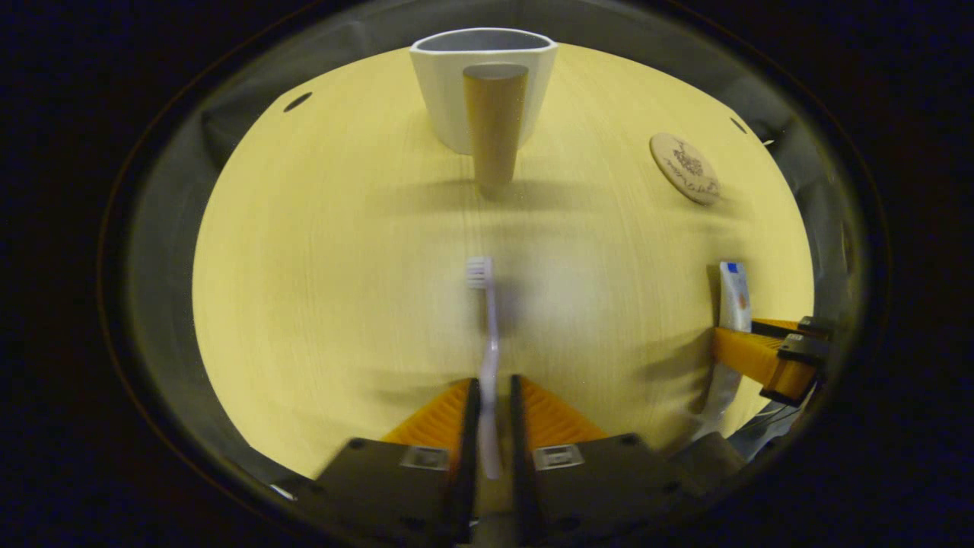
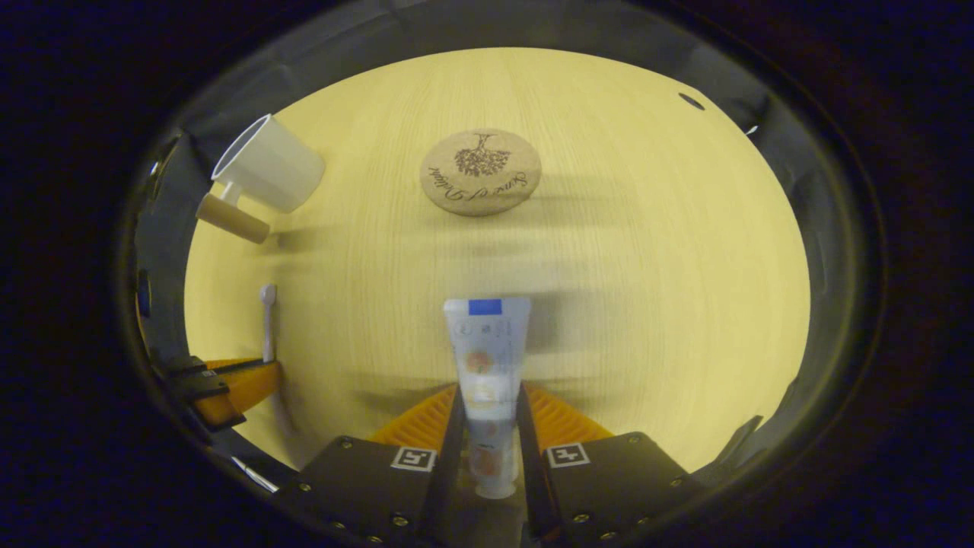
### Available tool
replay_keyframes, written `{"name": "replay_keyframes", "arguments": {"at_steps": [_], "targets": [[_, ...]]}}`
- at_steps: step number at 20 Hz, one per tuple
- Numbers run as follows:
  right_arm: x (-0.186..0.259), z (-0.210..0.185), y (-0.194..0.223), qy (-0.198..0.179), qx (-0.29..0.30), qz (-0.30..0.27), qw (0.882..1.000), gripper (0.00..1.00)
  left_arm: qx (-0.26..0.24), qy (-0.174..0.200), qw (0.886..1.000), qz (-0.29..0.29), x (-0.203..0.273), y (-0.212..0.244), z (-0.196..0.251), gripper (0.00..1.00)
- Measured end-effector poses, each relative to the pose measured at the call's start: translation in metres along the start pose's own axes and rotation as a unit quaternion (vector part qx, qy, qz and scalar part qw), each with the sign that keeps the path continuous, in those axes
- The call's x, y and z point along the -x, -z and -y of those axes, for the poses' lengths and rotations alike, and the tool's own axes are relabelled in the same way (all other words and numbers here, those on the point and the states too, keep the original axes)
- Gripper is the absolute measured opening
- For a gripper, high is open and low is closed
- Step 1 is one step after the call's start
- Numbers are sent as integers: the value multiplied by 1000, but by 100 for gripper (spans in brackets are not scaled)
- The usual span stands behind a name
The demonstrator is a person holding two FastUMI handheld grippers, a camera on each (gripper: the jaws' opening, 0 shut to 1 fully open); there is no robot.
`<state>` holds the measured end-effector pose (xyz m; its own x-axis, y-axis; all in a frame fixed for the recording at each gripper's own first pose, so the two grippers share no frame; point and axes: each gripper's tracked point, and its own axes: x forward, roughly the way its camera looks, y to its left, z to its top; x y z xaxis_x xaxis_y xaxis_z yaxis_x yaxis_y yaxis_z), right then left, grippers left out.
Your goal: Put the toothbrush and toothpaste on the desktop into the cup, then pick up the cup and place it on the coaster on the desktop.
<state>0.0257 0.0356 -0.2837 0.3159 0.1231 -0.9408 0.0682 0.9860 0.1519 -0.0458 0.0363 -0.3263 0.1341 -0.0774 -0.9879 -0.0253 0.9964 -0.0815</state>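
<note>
Left gripper view has the left gripper with its fingers pinching the toothbrush handle, bristles pointing at the cup up the bench. Right gripper looks clamped on the toothpaste tube. So we're at the pick-up step, I'd say. Next both need carrying over the cup's rim and dropping in; the coaster sits well apart from the cup.
</note>
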Motion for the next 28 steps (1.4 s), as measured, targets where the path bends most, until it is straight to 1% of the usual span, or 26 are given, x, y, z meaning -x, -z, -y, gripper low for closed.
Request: {"name": "replay_keyframes", "arguments": {"at_steps": [1,2,3,5,6,7,8,9,12,17,22,25,28], "targets": [[-1,3,-1,1,-9,2,1000,34,-5,3,1000,3,-1,0,-1,23],[-2,0,-1,-4,-14,6,1000,28,-3,2,1000,6,0,-1,-1,18],[1,1,0,-10,-9,7,1000,28,-2,4,1000,10,1,-1,0,13],[2,2,0,-14,-9,17,1000,28,-13,8,1000,16,0,1,-1,13],[0,1,-2,-17,-12,21,1000,26,-16,8,1000,20,0,1,0,13],[2,1,-1,-21,-9,24,999,20,-20,8,999,28,2,1,0,13],[3,1,-2,-23,-10,26,999,21,-24,10,999,31,1,0,0,17],[3,0,-1,-27,-10,31,999,21,-25,13,999,36,2,0,0,9],[8,-3,-2,-46,-19,44,998,20,-6,17,998,53,4,0,-2,9],[33,-8,-14,-65,-19,115,991,20,14,27,993,110,22,-7,-1,9],[64,-17,-26,-82,-19,177,981,20,23,42,983,176,51,-17,3,8],[80,-24,-35,-95,-18,208,973,21,34,55,973,220,70,-31,4,9],[98,-30,-45,-104,-10,239,965,20,51,65,961,266,100,-47,0,8]]}}
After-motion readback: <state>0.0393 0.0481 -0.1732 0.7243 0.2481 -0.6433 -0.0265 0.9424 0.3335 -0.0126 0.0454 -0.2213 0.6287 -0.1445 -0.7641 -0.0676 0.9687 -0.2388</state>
